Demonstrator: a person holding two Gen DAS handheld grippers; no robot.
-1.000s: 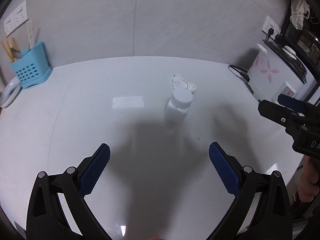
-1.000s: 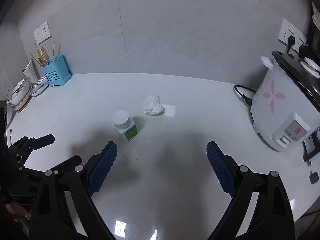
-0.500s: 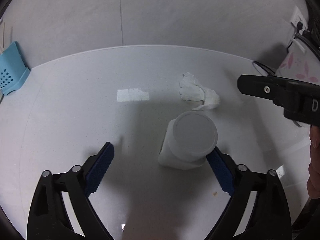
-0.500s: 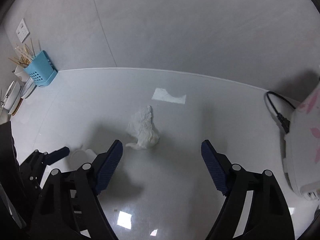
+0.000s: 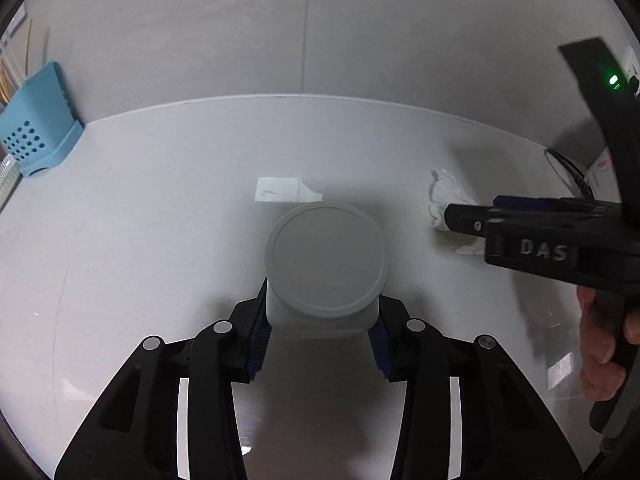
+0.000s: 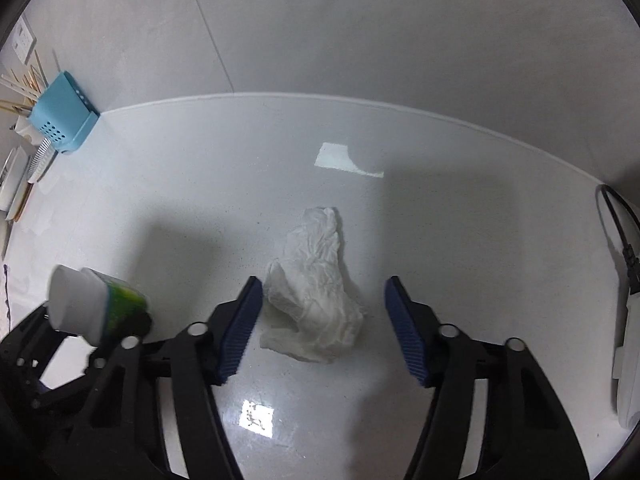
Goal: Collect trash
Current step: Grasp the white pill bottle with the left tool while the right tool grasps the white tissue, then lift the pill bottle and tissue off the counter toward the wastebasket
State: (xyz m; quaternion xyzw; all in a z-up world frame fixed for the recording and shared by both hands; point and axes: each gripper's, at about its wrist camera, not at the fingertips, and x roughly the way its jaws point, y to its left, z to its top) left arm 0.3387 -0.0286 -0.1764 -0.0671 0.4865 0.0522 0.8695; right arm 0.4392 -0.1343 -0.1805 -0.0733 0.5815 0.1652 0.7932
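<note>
A white plastic bottle [image 5: 326,260] with a round white lid stands between the blue pads of my left gripper [image 5: 319,340]. The jaws are closing and the pads press on both of its sides. The right wrist view shows the same bottle [image 6: 92,304], green label showing, tilted in that gripper at the far left. A crumpled white tissue [image 6: 316,292] lies on the white counter between the fingers of my right gripper [image 6: 322,320]. Its jaws are closing, with gaps left on both sides of the tissue. From the left wrist view the tissue [image 5: 442,196] is partly hidden behind the right gripper [image 5: 540,232].
A blue utensil holder [image 6: 62,120] with chopsticks stands at the back left by the wall, with stacked plates [image 6: 16,188] beside it. A rice cooker [image 6: 628,360] and its black cord [image 6: 620,232] are at the right edge. A person's hand [image 5: 600,340] grips the right gripper's handle.
Both grippers came down toward the counter. The left one moved over the bottle and closed onto it. The right one moved over the tissue and its fingers narrowed around it.
</note>
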